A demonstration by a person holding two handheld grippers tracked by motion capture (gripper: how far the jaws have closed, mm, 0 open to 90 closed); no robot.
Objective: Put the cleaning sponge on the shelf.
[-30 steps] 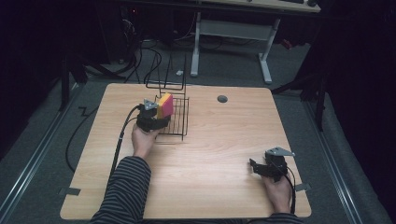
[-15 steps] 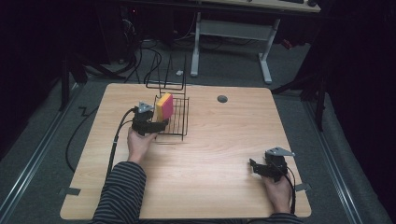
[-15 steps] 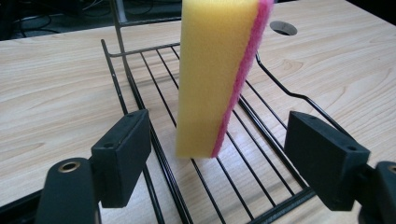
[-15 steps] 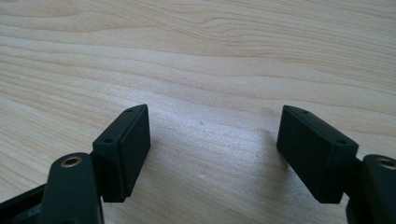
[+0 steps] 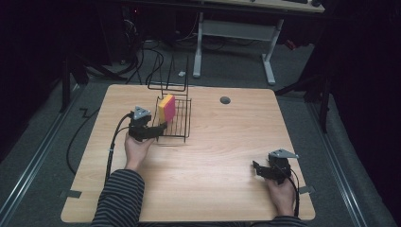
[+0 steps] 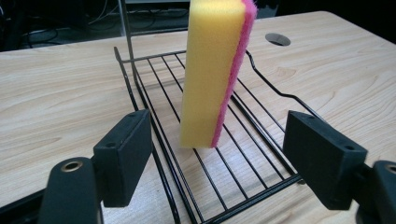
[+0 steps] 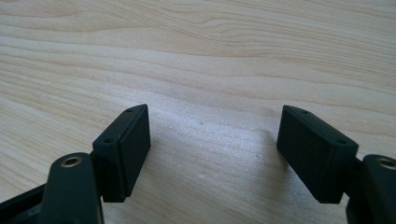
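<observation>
The pale wood-grain rectangular table (image 5: 208, 142) carries everything, with a small round grommet hole (image 5: 225, 100) set in its top well beyond and to the right of the left gripper. Ahead of the left gripper (image 5: 158, 128) sits the black wire rack (image 5: 177, 124), a flat tray of thin parallel rods with a raised wire frame at its far end; in the left gripper view the rack's (image 6: 205, 154) rods run straight away from the jaws, and its near edge passes between them. On those rods, just beyond the jaw tips and nearly midway between them, stands the yellow foam sponge with a pink scouring face (image 6: 215, 74). It is upright on one short end, so its long axis points up from the rack, leaning very slightly; the broad yellow side faces the left jaw and the thin pink layer faces the right jaw. In the high view the sponge (image 5: 166, 108) rises inside the rack just past the gripper. The left gripper (image 6: 219, 154) is released, its two black jaws spread wide and clear of the sponge, touching nothing that can be seen. A striped sleeve (image 5: 118, 198) leads to the hand behind it. The right gripper (image 5: 257, 169) rests near the table's right front corner, well apart from the rack; in its own view the right gripper (image 7: 212, 135) likewise stands spread, with bare wood between its jaws.
</observation>
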